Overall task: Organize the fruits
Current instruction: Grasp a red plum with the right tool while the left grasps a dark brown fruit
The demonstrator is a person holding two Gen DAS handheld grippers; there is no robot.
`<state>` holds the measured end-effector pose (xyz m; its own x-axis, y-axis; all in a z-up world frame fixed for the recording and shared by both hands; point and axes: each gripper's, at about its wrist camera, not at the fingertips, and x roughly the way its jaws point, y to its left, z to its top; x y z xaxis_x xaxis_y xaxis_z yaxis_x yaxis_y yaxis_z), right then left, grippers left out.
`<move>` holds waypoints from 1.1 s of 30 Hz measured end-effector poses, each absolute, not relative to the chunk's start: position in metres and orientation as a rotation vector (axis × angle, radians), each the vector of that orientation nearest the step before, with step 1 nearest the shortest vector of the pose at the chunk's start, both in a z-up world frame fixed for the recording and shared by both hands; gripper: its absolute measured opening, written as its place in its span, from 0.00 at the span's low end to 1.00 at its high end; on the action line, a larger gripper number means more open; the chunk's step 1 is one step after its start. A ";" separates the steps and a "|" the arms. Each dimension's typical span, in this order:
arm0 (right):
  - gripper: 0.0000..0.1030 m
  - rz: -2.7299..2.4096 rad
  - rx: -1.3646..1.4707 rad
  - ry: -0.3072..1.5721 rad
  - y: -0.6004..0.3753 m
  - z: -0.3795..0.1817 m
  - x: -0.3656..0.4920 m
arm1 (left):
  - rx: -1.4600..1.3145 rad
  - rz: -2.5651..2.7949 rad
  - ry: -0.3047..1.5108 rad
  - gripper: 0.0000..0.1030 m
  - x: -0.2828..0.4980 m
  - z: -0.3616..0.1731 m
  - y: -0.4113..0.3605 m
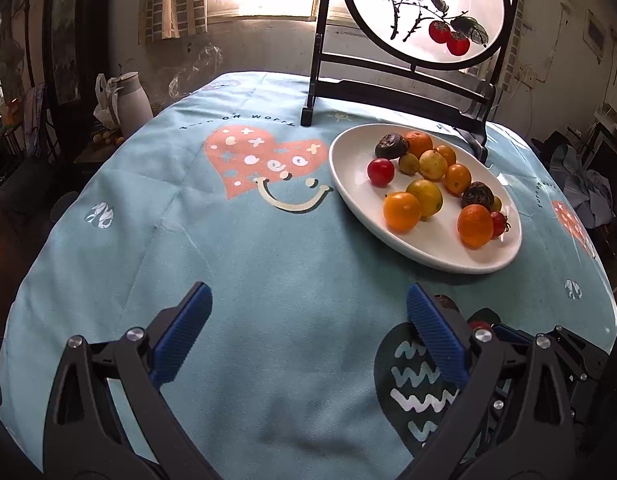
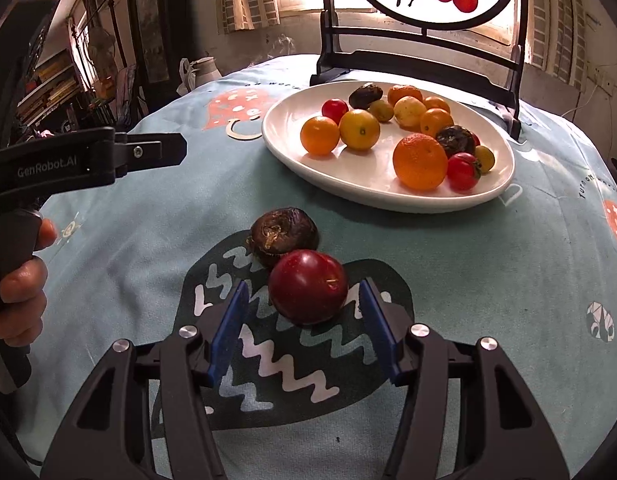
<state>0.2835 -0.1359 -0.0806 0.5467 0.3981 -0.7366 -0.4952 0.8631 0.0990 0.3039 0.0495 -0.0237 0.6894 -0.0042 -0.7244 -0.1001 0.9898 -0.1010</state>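
From the left wrist, the white plate [image 1: 424, 256] is the landmark: it sits on the blue-clothed desk [image 1: 268, 264] in front of a dark wooden screen [image 1: 408, 92] painted with red fruit. On it lie oranges, yellow fruit, small red ones and two dark wrinkled ones. The left claw [image 1: 308, 340] hangs well short of the plate over bare cloth, its blue pads spread wide with nothing between them. Printed words curve along the cloth behind the plate; only part shows, something like "OR WORRY", so I cannot give it whole. Brushed characters top the screen, too cut off to read.

From the right wrist, two fruits lie on the cloth in front of the plate: a dark red plum [image 2: 308, 286] and, touching it on the plate's side, a shrivelled brown fruit [image 2: 283, 236]. The right claw [image 2: 304, 332] straddles the plum, pads standing clear of it on both sides, so it grips nothing yet. I judge the step to be picking up the plum; next it should close on it and carry it to the plate. Left of the plate, the other handle reads "GenRobot.AI" [image 2: 46, 170].
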 end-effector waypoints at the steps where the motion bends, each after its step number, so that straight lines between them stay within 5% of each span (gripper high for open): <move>1: 0.52 0.538 -0.115 0.850 -0.135 -0.082 0.285 | -0.140 0.051 0.809 0.97 0.304 -0.023 0.049; 8: 0.40 0.527 -0.052 0.880 -0.139 -0.086 0.293 | -0.138 0.053 0.803 0.97 0.304 -0.023 0.049; 25: 0.39 0.394 0.172 0.772 -0.209 -0.046 0.284 | 0.051 -0.217 0.829 0.94 0.301 -0.044 -0.014; 33: 0.39 0.407 0.181 0.789 -0.208 -0.047 0.284 | 0.078 -0.317 0.841 0.63 0.309 -0.057 -0.038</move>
<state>0.2841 -0.2077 -0.0466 0.6323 0.4198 -0.6511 -0.2868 0.9076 0.3067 0.3091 -0.0384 -0.0566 0.6224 -0.2453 -0.7432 0.3064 0.9502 -0.0570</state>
